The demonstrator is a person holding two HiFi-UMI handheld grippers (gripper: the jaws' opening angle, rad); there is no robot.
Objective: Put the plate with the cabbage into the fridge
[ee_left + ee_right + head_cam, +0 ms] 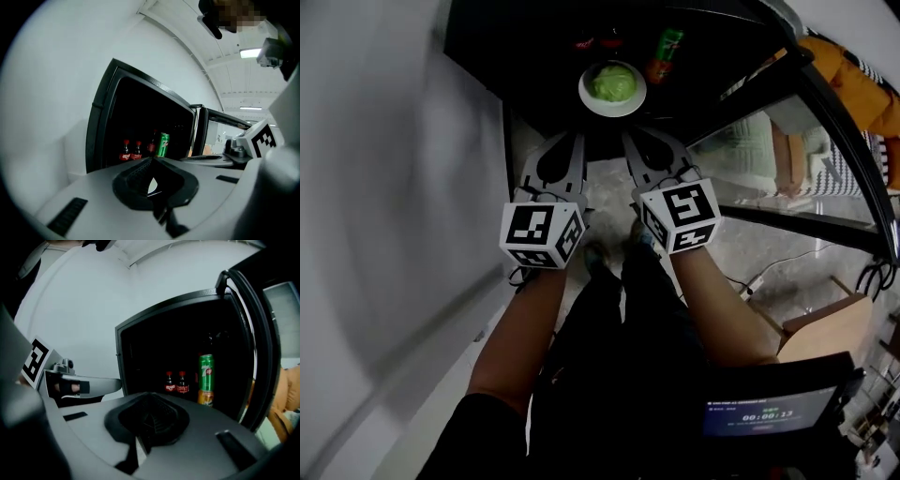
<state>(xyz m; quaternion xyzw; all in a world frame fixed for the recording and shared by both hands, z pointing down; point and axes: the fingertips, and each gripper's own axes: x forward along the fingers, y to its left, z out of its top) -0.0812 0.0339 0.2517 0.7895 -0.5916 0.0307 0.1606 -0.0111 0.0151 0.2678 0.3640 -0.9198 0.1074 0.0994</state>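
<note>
The white plate [612, 87] with the green cabbage [613, 81] rests inside the open dark fridge [516, 56], on its shelf. Both grippers hang in front of the fridge opening, apart from the plate. My left gripper [577, 141] has its jaws together with nothing in them; in its own view the left gripper [152, 177] points at the fridge interior. My right gripper [630, 141] is likewise shut and empty, and in its own view the right gripper [147, 420] faces the shelf. The plate itself is hidden behind the jaws in both gripper views.
Behind the plate stand a green can [667, 45] and red-capped bottles [176, 382], with an orange can [205, 397] under the green one. The fridge's glass door [825, 150] is swung open to the right. A wooden box [825, 323] and a person in orange [853, 80] are at right.
</note>
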